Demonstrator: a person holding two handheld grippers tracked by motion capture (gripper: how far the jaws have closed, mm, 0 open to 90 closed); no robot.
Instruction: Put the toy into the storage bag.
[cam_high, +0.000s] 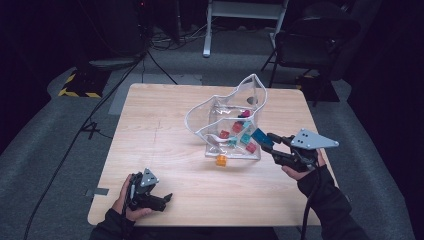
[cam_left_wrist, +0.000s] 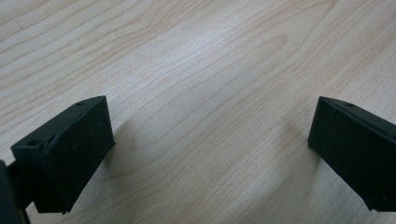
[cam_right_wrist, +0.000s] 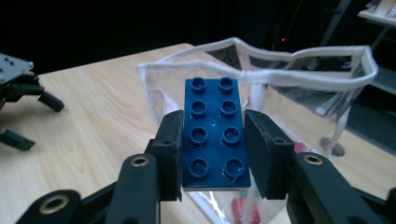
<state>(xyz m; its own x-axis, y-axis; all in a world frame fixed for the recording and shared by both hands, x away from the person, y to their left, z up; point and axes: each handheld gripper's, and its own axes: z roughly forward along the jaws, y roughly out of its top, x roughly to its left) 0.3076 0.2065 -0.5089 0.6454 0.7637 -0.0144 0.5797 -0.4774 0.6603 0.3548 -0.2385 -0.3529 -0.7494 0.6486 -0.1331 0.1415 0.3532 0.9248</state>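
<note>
Right gripper (cam_right_wrist: 213, 154) jaws clamped on blue brick (cam_right_wrist: 214, 133)

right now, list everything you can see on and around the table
light wooden table: one, centre of the high view
clear plastic pouch with white trim: one, standing open on the table's right half
small bricks inside the pouch: several, red, teal and pink
orange brick: one, on the table at the pouch's front edge
dark blue eight-stud plastic brick: one, clamped in the right tool beside the pouch
black chair: one, beyond the table, far right
right tool: black, shut on the blue brick
left tool: black, open, at the table's near left
</note>
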